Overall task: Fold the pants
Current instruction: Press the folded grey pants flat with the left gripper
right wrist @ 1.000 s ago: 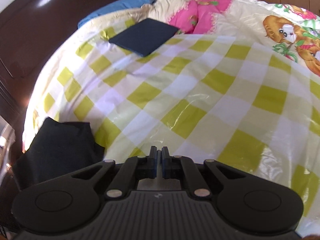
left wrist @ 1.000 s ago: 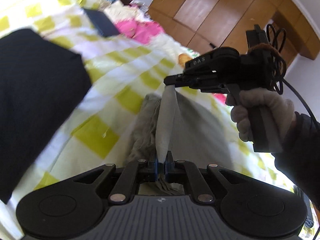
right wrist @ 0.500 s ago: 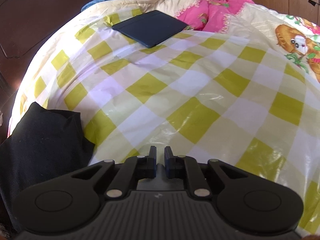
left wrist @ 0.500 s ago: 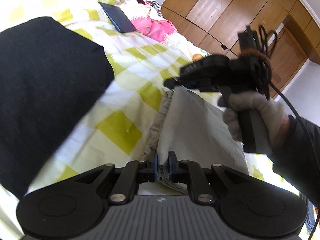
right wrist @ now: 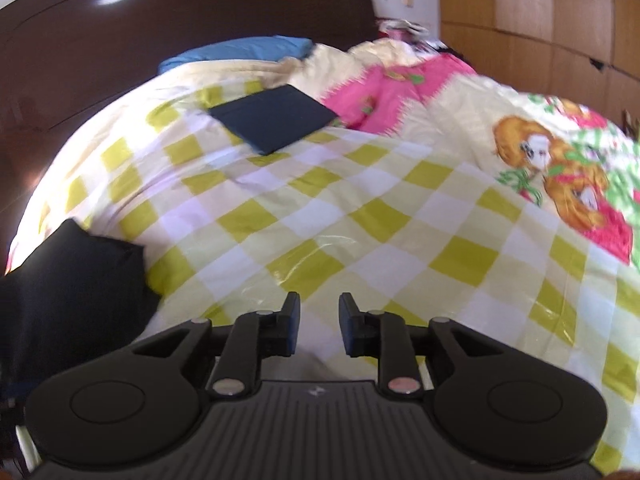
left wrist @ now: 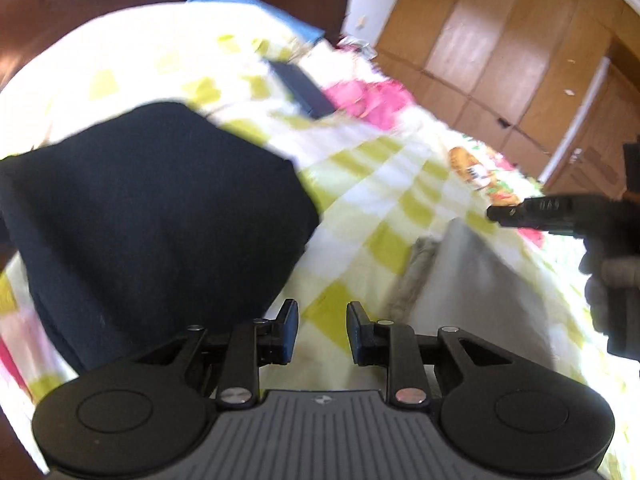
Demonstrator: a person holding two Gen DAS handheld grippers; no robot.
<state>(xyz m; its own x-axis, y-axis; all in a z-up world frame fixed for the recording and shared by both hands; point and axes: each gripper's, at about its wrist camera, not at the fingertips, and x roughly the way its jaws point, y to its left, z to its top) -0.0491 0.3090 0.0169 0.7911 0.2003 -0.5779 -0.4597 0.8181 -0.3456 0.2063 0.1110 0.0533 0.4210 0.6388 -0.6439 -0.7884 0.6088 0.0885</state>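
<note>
The grey pants (left wrist: 468,292) lie folded on the checked bedspread (left wrist: 372,200), to the right of my left gripper (left wrist: 322,330). That gripper's jaws are opening, and only bedspread shows between them. My right gripper (left wrist: 494,213) shows side-on at the right edge of the left wrist view, held by a gloved hand (left wrist: 608,280) just above the pants' far end. In its own view the right gripper (right wrist: 319,326) is also opening, with nothing in its gap. A sliver of grey cloth (right wrist: 316,364) shows just below its fingers.
A folded black garment (left wrist: 152,216) lies left of the pants; it appears again as a black garment (right wrist: 68,296) at the lower left. A dark flat case (right wrist: 272,122) rests farther up the bed, near a pink quilt (right wrist: 396,92) and blue pillow (right wrist: 240,50). Wooden wardrobes (left wrist: 500,60) stand beyond.
Both grippers were shut on the grey pants a second ago; both have let go and opened. The left one has swung left off the cloth, and the right one has lifted away.
</note>
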